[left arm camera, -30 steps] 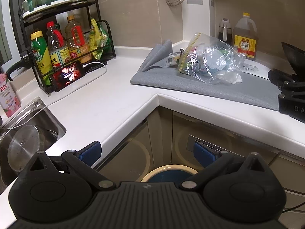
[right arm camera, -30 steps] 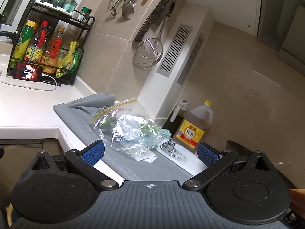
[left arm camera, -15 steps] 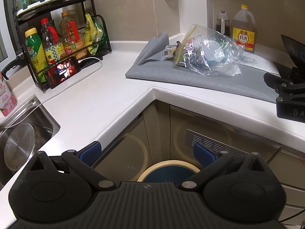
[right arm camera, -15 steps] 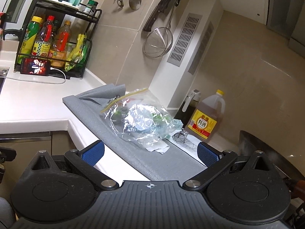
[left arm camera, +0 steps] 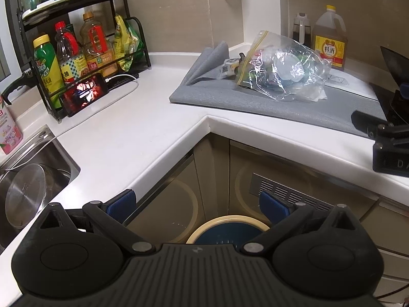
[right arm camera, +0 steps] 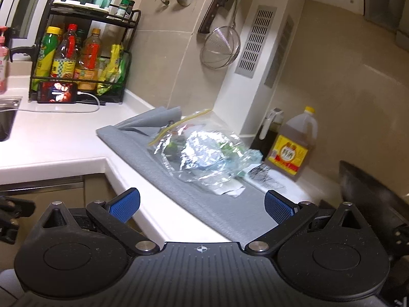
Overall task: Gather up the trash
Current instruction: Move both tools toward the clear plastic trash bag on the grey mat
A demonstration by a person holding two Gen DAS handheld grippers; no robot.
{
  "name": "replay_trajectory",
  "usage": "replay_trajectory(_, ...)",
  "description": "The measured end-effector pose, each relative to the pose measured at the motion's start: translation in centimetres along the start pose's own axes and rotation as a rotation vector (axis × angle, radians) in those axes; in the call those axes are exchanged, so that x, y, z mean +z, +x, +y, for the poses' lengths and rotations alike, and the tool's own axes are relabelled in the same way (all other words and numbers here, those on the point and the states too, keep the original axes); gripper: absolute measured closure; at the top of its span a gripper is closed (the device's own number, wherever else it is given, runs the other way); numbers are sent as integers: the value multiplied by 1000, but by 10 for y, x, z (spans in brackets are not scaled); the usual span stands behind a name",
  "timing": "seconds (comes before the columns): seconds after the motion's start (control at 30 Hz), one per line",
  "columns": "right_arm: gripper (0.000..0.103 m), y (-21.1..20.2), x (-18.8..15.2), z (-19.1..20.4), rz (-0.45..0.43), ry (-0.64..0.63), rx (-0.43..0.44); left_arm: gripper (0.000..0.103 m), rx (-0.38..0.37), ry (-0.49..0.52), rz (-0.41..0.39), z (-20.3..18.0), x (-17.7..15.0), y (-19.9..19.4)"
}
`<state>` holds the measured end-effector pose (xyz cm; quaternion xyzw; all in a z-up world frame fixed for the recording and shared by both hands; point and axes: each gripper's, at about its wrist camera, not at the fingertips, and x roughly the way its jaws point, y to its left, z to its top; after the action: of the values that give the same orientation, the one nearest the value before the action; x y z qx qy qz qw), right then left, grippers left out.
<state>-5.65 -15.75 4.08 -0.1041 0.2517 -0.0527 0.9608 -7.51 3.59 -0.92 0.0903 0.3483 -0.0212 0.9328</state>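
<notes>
My left tongs (left arm camera: 196,203) and right tongs (right arm camera: 202,206) are both spread wide, holding nothing. Below the left pair stands a bin (left arm camera: 227,226). Farther off, the clear trash bag (right arm camera: 202,153) lies on the tabletop's grey mat (left arm camera: 255,102).

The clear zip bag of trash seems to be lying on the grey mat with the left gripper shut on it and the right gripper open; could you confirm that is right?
Not quite: the left gripper is open and empty, down by the cabinets. The left wrist view shows the clear zip bag of trash lying untouched on the grey mat. The right gripper is open, as you said.
</notes>
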Motion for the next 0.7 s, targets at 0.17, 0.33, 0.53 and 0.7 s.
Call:
replay_trajectory(0.17,0,13,-3,-5,39,36,17,0,-5,-7,23,1,2,9)
replay_trajectory(0.33,0,28,-7,-7,79,63,49,0,5,-15,44,2,5,24)
replay_trajectory(0.53,0,42,-9,-16,73,132,116,0,19,-1,73,-2,7,38)
replay_trajectory(0.7,0,47,-6,-35,-17,269,178,0,31,3,89,-2,9,48)
